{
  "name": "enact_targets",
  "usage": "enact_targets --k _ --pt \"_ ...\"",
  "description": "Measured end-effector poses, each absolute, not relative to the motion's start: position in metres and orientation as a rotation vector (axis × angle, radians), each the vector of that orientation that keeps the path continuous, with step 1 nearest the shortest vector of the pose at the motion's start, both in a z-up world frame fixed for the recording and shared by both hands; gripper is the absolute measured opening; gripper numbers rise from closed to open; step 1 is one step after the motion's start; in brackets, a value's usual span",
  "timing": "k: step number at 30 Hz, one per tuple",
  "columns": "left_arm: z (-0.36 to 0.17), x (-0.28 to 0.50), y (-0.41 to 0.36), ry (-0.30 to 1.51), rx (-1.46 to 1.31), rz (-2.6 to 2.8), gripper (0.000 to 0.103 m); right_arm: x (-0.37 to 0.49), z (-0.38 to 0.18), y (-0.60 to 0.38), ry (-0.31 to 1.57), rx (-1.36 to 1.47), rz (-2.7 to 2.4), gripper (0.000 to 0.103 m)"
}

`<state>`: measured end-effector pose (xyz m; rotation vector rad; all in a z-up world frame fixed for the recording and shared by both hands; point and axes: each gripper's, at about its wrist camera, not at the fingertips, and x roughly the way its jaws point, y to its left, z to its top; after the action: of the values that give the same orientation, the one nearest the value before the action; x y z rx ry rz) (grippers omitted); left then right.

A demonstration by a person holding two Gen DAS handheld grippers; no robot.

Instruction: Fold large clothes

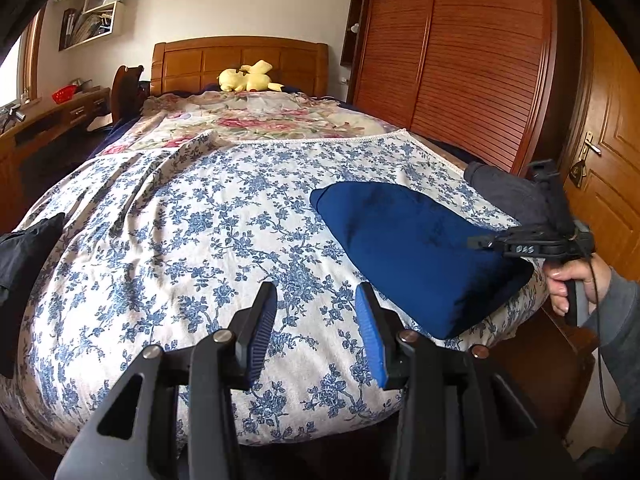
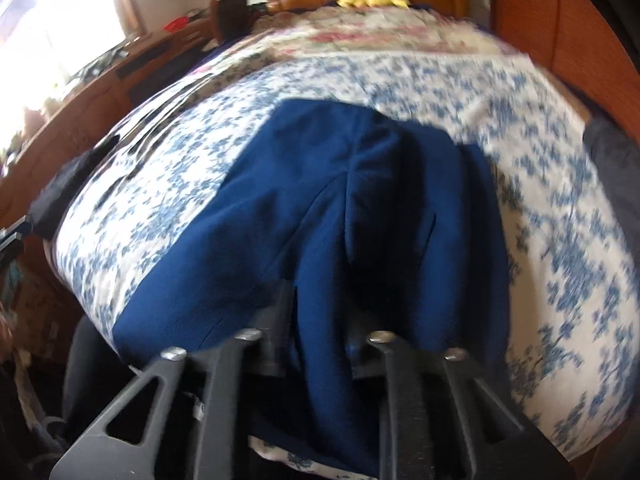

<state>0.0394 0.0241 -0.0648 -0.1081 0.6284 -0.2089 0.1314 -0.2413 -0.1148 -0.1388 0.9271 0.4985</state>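
Note:
A dark blue garment [image 1: 416, 248] lies bunched on the blue-flowered bedspread [image 1: 180, 240], near the bed's right front corner. My left gripper [image 1: 316, 320] hovers over the bedspread just left of it, jaws open, blue pads [image 1: 260, 332] bare with nothing between them. In the blurred right wrist view, a ridge of the blue garment [image 2: 360, 208] runs up between the fingers of my right gripper [image 2: 320, 312], which is shut on the fabric; the cloth hides the fingertips. The left wrist view shows the right gripper [image 1: 476, 243] from the side at the garment's edge, held by a hand [image 1: 568, 280].
A dark grey cloth [image 1: 508, 192] lies at the bed's right edge and a black cloth [image 1: 24, 256] at its left edge. A yellow plush toy [image 1: 248, 76] sits by the headboard. A wooden wardrobe [image 1: 460, 60] stands to the right and a desk [image 1: 52, 112] to the left.

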Motion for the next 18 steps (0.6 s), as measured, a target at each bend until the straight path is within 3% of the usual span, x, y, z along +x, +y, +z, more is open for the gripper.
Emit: enact_targets --k 12,18 --pt "-0.061 0.036 0.014 0.620 -0.101 -0.226 0.040 0.095 -0.026 -0.257 0.662 -0.208 0.466 0.007" --pt "-0.063 0.038 0.007 0.626 -0.099 -0.240 0.040 0.109 -0.062 -0.301 0.786 -0.196 0.343 0.013"
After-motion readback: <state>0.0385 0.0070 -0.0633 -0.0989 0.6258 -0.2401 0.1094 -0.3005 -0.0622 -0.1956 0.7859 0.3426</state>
